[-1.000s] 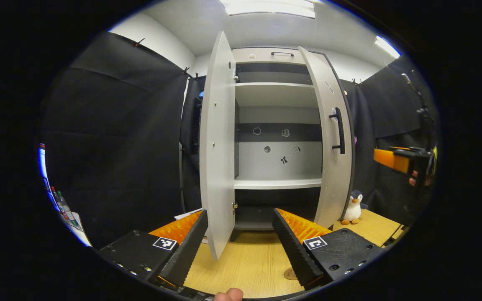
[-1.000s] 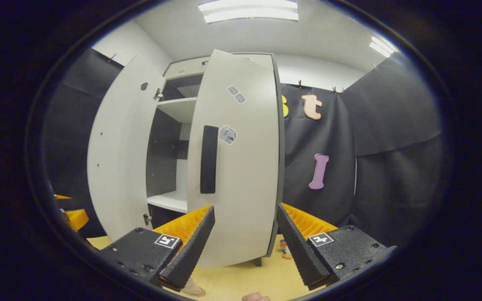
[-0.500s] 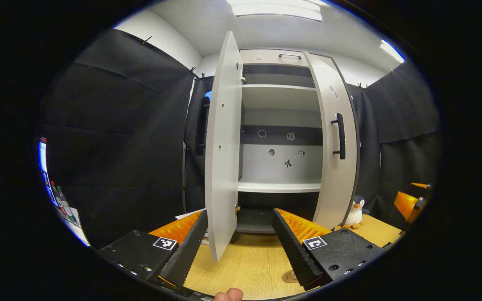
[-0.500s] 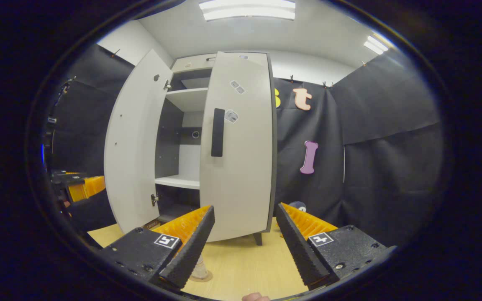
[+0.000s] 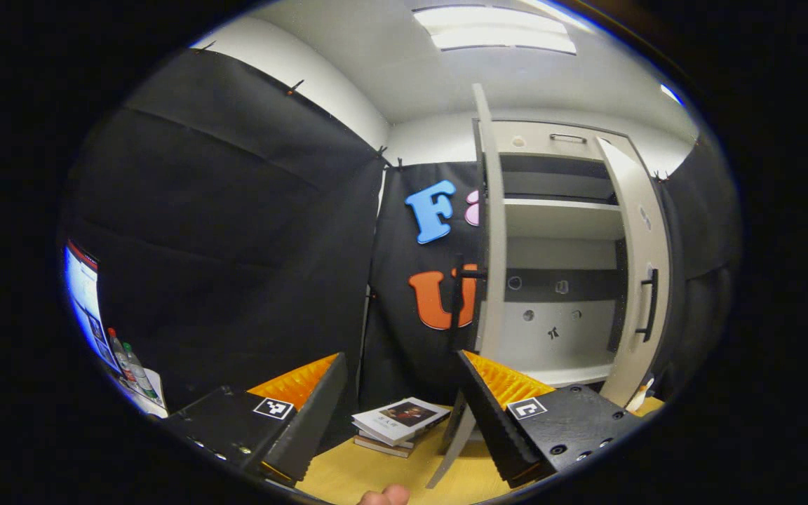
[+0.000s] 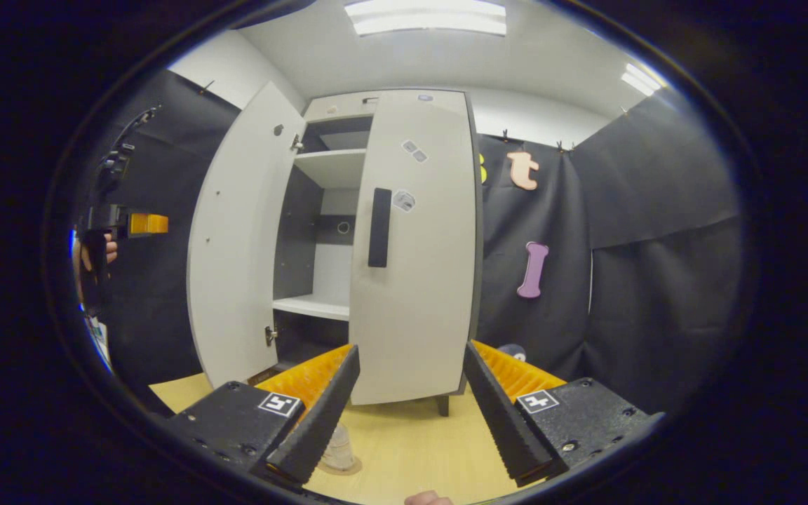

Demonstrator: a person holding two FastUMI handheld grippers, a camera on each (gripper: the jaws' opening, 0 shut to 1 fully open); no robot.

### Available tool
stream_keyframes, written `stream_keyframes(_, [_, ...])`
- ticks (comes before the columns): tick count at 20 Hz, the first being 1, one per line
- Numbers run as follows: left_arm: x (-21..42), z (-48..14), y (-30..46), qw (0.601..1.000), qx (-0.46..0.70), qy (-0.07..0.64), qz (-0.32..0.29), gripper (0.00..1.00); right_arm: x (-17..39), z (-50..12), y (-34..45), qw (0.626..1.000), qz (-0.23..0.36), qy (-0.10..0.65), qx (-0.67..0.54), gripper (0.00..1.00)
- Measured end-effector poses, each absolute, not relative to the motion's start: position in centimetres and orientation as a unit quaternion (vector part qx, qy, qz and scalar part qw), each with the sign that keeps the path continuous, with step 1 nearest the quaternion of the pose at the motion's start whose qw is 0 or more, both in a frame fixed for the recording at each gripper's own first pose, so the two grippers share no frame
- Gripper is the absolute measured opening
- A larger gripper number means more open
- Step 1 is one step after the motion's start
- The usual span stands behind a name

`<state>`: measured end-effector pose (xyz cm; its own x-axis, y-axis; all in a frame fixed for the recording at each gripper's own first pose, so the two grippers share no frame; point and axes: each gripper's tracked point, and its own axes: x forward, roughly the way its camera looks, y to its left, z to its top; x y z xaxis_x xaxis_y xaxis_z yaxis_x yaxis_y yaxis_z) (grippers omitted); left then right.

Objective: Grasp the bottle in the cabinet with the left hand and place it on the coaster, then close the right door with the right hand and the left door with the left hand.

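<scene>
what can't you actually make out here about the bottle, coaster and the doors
- Bottle: right gripper view, a clear shape on the coaster, mostly hidden by a finger of the right gripper.
- Right door: its far edge faces away, so how far it stands from shut is unclear.
- Left door: left gripper view, seen edge-on; its lower end is covered by the left gripper.
- Lower cabinet compartment: dark and screened by the doors.

Left door [image 5: 486, 231] stands edge-on at 12 o'clock in the left gripper view, its handle [image 5: 457, 298] on the outer face; books [image 5: 398, 423] lie on the tabletop [image 5: 348, 477] at 6 o'clock beside it. Right door [image 6: 414, 245] is nearly shut, leaving a narrow gap onto the shelves [image 6: 313, 306]. In the right gripper view, the bottle [image 6: 338, 449] sits on the tabletop at 7 o'clock; bare wood lies before the cabinet.
</scene>
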<state>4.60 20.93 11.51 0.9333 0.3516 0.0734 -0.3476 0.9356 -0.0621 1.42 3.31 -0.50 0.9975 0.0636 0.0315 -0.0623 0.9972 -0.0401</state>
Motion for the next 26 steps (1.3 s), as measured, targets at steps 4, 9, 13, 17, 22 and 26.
stream_keyframes(4, [8.2, 10.1, 24.7, 0.981, -0.068, -0.025, 0.181, 0.95, 1.5, -0.3, 2.4, 1.0, 0.022, -0.015, -0.018, 1.0])
stream_keyframes(9, [9.9, 9.3, 25.8, 0.981, -0.082, -0.013, 0.175, 0.99, 1.2, 0.0, 0.4, 0.999, -0.009, -0.018, -0.031, 0.97])
stream_keyframes(13, [9.7, 9.5, 25.7, 0.98, -0.081, -0.019, 0.181, 0.94, 1.3, -0.1, -0.2, 0.999, -0.02, -0.017, -0.025, 0.97])
stream_keyframes(17, [9.7, 9.6, 24.3, 0.983, -0.082, -0.021, 0.164, 0.93, 1.7, -0.2, 0.3, 0.999, -0.013, -0.019, -0.023, 0.97])
stream_keyframes(22, [9.7, 9.8, 21.5, 0.987, -0.069, -0.015, 0.144, 0.92, 1.8, -0.3, -0.1, 0.999, -0.012, -0.021, -0.024, 0.97])
stream_keyframes(26, [10.3, 9.4, 17.7, 0.993, -0.076, -0.007, 0.092, 0.92, 1.6, -0.3, -1.1, 0.999, -0.022, -0.018, -0.027, 0.93])
